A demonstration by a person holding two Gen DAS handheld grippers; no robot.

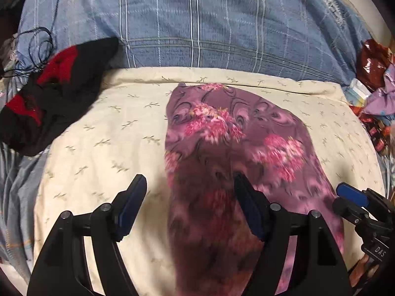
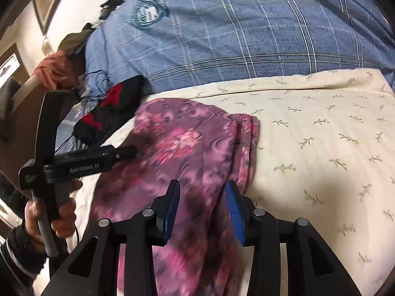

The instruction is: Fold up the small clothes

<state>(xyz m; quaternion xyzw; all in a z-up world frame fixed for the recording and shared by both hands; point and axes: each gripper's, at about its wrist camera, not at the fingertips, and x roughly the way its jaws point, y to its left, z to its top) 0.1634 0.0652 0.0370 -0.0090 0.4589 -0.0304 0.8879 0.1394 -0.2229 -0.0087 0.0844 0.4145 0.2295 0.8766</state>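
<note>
Left wrist view only: the right gripper (image 1: 351, 194) shows at the far right edge as one blue pad and black linkage; its other finger is out of frame. A pile of shiny red wrappers (image 1: 370, 61) lies beyond it, past the sheet's right end.
Right wrist view only: the person's left hand (image 2: 53, 218) grips the handle of the left gripper (image 2: 118, 153), seen side-on well left of the right fingers; a round emblem (image 2: 149, 12) sits on the blue plaid quilt (image 2: 246, 24).
Left gripper fingers (image 1: 190, 192): spread wide apart, holding nothing.
Right gripper fingers (image 2: 203, 192): apart, with cloth running between the pads; whether they touch it I cannot tell.
Purple floral garment (image 1: 234, 148): flat on the cream sprigged sheet (image 1: 111, 135), stretching ahead from under the left gripper's right finger; its left edge falls between the two left fingers.
Garment in right view (image 2: 187, 148): passes under and between the fingers, its folded edge just beyond the right pad.
Black-and-red garment (image 1: 49, 93): ahead and well left of the left finger.
</note>
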